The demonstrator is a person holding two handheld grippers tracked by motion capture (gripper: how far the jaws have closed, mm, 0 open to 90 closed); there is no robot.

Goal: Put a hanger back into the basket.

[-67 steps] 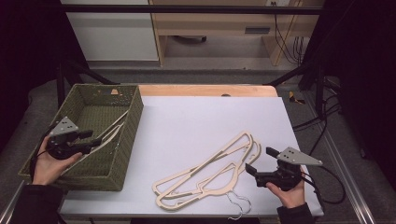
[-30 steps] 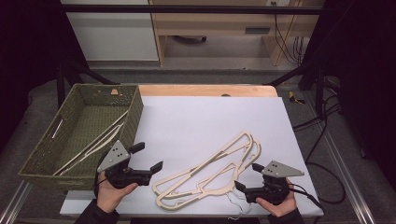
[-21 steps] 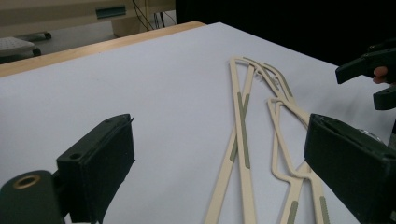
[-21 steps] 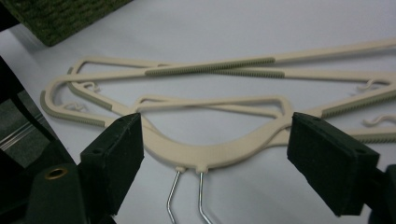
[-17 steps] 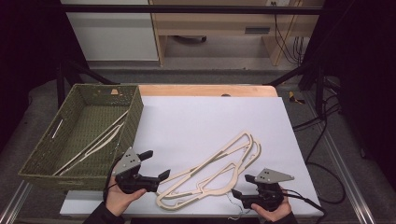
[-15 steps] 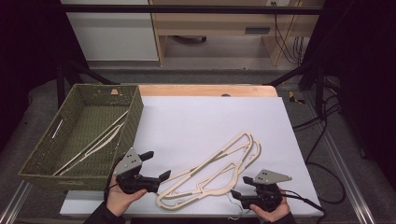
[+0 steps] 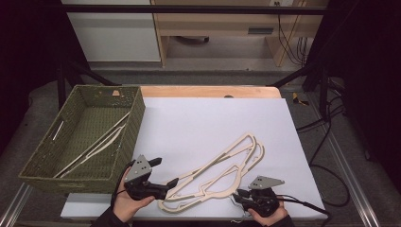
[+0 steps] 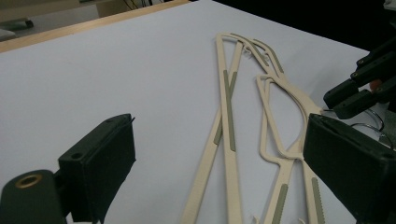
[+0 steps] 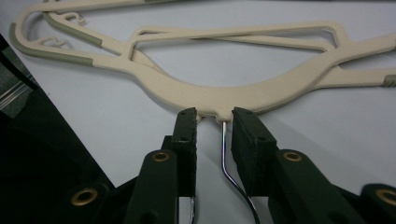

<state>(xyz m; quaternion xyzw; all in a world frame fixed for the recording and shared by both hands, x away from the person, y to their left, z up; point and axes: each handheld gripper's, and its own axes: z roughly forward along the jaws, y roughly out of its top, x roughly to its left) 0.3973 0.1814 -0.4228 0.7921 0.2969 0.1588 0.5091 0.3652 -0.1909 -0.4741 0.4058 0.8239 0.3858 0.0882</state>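
Several cream hangers (image 7: 222,165) lie overlapped on the white table (image 7: 213,118). My left gripper (image 7: 166,171) is at their left ends, low over the table, its jaws wide open. In the left gripper view those ends (image 8: 229,116) run between the jaws (image 8: 224,172), untouched. My right gripper (image 7: 238,195) is at the near hanger's neck (image 9: 261,93). Its jaws (image 9: 214,116) have just been closing and stand either side of the metal hook wire (image 9: 224,144) with small gaps left. The right gripper (image 8: 359,88) also appears far off in the left gripper view.
A green woven basket (image 7: 47,161) stands at the left of the table with a cream hanger (image 7: 101,142) lying in it. The table's front edge is just under both hands. A wooden strip (image 7: 208,91) runs along the far edge.
The left hand has come from the basket to the hangers' left ends and sunk toward the table. The right hand has sunk to the hanger's neck, and its jaws have narrowed around the hook.
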